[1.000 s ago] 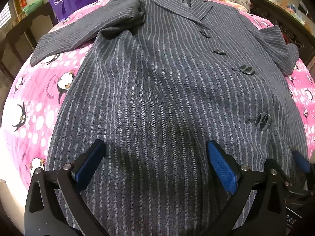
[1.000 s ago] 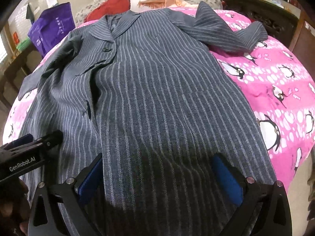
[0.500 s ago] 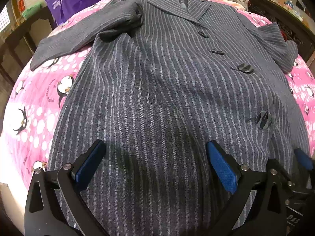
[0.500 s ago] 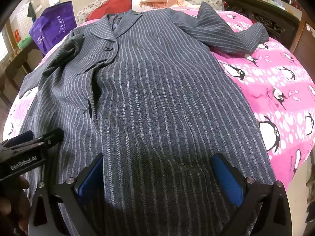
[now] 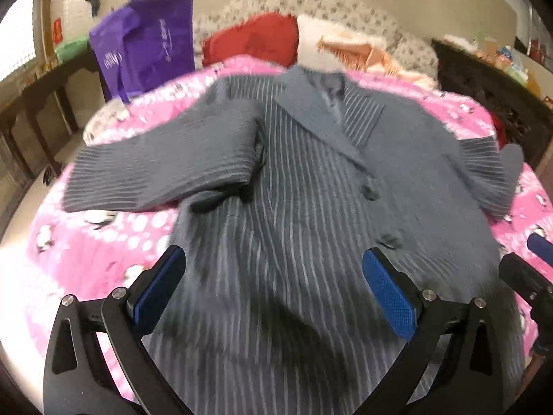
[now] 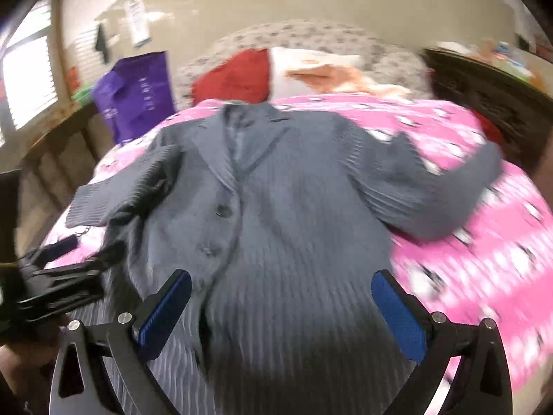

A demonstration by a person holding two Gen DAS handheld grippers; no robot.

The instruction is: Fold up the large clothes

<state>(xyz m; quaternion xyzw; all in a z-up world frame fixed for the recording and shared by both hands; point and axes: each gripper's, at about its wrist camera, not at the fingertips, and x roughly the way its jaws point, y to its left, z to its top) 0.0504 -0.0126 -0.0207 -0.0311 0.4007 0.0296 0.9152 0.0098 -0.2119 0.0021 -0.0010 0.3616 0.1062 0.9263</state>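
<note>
Grey pinstriped wool coat (image 5: 293, 214) is lying face up and buttoned on the pink penguin blanket (image 5: 103, 242), both sleeves spreading sideways; two buttons are showing in the right view. My left gripper (image 5: 273, 287) and right gripper (image 6: 281, 311) are hovering over its lower half, jaws apart, gripping nothing. One purple bag (image 5: 145, 48) is standing beyond the bed.

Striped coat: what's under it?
The striped coat lies on a pink penguin-print blanket, which shows around both sleeves and the collar. The blanket beneath the coat's body is covered, so anything there can't be seen.
</note>
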